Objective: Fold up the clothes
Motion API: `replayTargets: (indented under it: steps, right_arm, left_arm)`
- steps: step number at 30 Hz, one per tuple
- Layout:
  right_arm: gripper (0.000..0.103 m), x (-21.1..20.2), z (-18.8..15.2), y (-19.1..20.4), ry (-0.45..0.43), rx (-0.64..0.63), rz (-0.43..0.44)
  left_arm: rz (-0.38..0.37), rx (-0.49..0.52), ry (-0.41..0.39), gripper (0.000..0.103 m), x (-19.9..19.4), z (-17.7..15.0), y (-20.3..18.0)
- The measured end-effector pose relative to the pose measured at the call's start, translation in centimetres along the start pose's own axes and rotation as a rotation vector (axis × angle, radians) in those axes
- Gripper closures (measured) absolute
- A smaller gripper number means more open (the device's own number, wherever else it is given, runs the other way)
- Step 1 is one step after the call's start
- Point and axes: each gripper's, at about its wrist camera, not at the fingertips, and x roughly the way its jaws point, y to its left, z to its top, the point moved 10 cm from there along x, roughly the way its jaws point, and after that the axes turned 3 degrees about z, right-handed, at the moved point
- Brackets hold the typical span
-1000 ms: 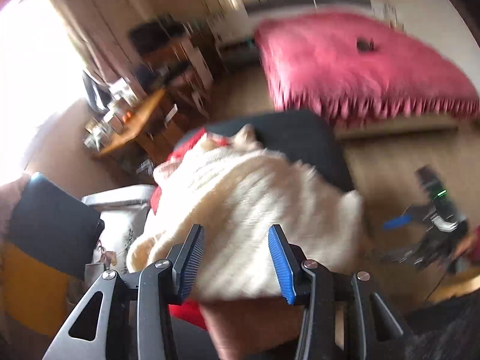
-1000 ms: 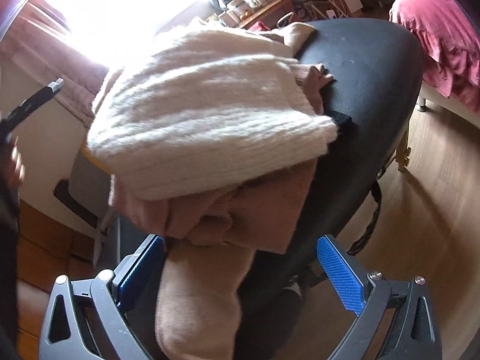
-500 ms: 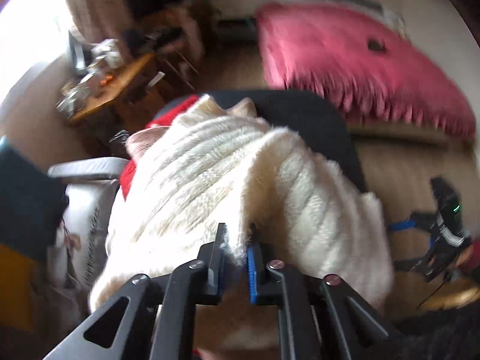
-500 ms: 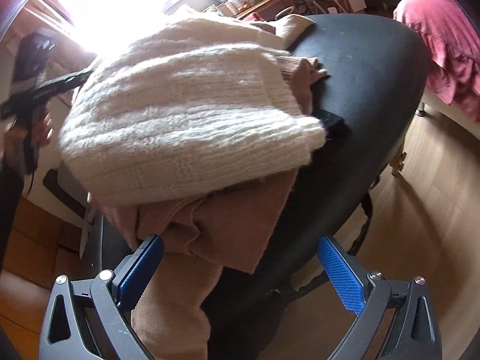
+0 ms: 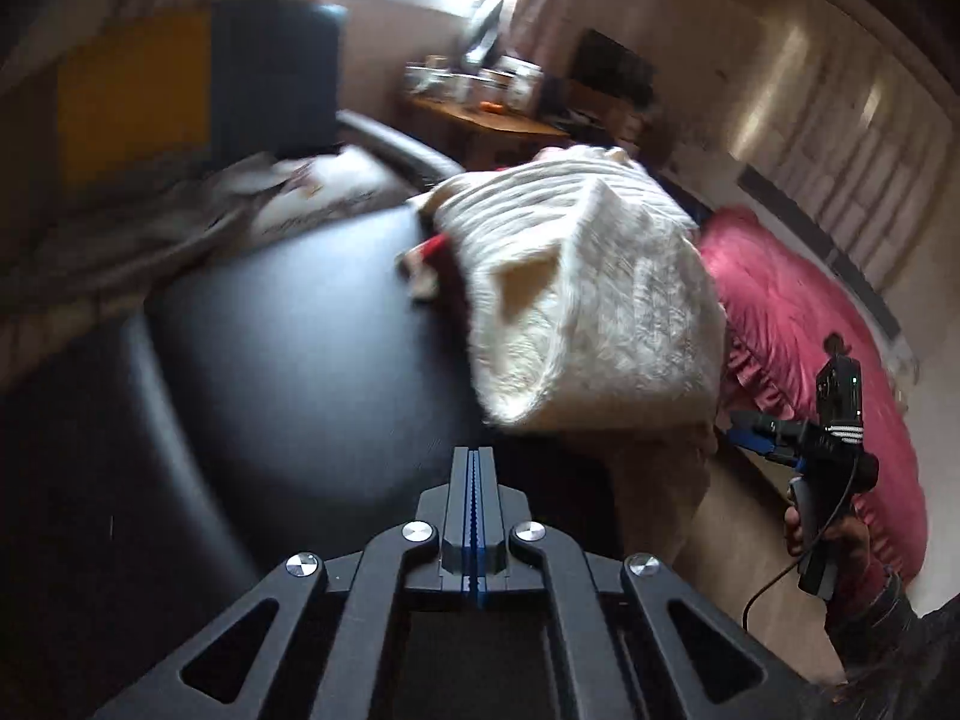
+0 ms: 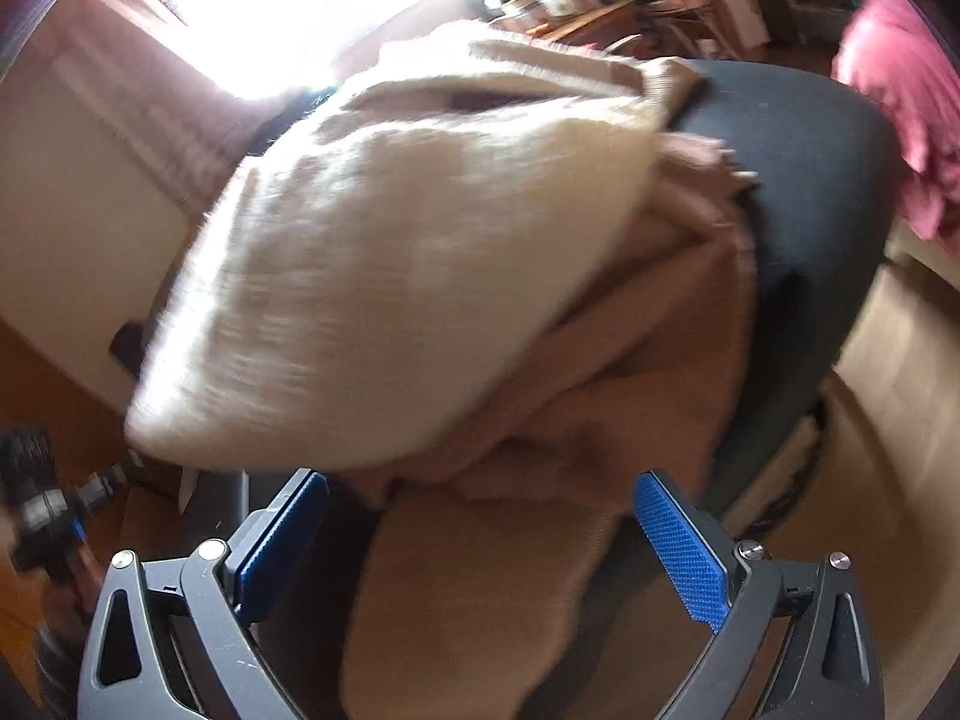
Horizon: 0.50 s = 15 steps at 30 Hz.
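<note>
A folded cream knit sweater [image 5: 588,300] lies on top of a pile on a black chair seat [image 5: 288,372]. It also shows in the right wrist view [image 6: 390,276], over a tan-pink garment [image 6: 540,480] that hangs off the seat edge. My left gripper [image 5: 474,462] is shut and empty, over the bare seat, apart from the sweater. My right gripper [image 6: 480,516] is open, its blue pads [image 6: 678,540] either side of the hanging tan garment. The right gripper also shows far right in the left wrist view [image 5: 798,438].
A bed with a pink cover [image 5: 810,360] stands to the right. A cluttered wooden desk [image 5: 486,114] is behind the chair. A white bag [image 5: 312,192] and a yellow and dark cushion [image 5: 198,84] lie at the left. Wooden floor [image 6: 888,360] is under the chair.
My left gripper held the cream sweater's edge half a second ago; it has let go, pulled left over the bare seat and is fully shut. The right gripper stays open and has moved closer.
</note>
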Motion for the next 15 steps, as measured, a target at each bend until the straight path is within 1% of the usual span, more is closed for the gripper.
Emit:
replayTargets:
  steps: [2,3,5,6,7,8,9,11,14,15]
  right_arm:
    - [0.0,0.5,-1.0,2.4,0.019,-0.031,0.031]
    - [0.0,1.2,-2.1,3.7,0.044,-0.043,0.051]
    - [0.0,2.4,-4.2,5.8,0.098,-0.068,0.065]
    - [0.0,2.8,-5.2,6.9,0.119,-0.09,0.075]
    - [0.0,3.1,-5.8,7.9,0.126,-0.108,0.079]
    - [0.0,3.2,-6.4,8.8,0.133,-0.126,0.083]
    - [0.0,3.2,-6.5,9.4,0.136,-0.141,0.09]
    - [0.0,2.7,-6.3,9.9,0.128,-0.178,0.081]
    - [0.0,1.1,-2.9,10.3,0.062,-0.264,0.028]
    - [0.0,0.9,0.0,10.6,0.03,-0.238,0.063]
  left_arm:
    - [0.054,-0.067,-0.001,0.103,-1.5,-3.7,2.9]
    - [0.077,-0.103,0.002,0.103,-2.2,-5.5,4.3]
    - [0.086,-0.157,-0.007,0.103,-3.5,-8.2,6.1]
    - [0.107,-0.177,-0.009,0.103,-4.0,-9.2,6.9]
    - [0.135,-0.196,-0.009,0.1,-4.4,-10.1,7.8]
    - [0.132,-0.213,-0.015,0.094,-4.7,-10.4,8.1]
    - [0.118,-0.228,-0.023,0.089,-5.0,-10.5,8.2]
    - [0.107,-0.242,-0.071,0.085,-5.0,-9.3,8.2]
    - [0.102,-0.212,-0.106,0.078,-3.2,-6.0,6.8]
    - [0.101,-0.187,-0.106,0.077,-2.1,-4.7,5.9]
